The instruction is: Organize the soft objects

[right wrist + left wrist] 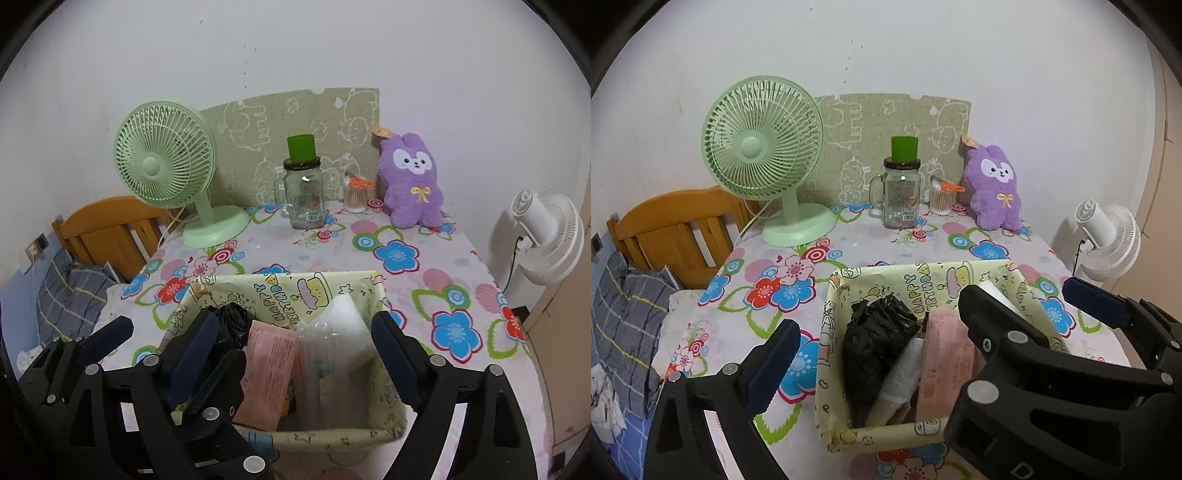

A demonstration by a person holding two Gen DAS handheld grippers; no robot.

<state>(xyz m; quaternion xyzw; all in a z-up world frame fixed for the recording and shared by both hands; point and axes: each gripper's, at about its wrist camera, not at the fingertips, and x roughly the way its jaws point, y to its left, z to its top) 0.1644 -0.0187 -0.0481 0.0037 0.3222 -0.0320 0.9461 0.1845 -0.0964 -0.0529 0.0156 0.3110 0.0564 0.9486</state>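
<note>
Directly below both open hand-held grippers (295,350), the filled basket (395,417).

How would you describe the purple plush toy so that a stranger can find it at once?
Look at the table with the flowered cloth and follow it to the back edge by the wall. At the right end of the row, beside the small jar of cotton swabs, sits the purple plush toy. It alone is furry, with a white face and a yellow bow.
</note>
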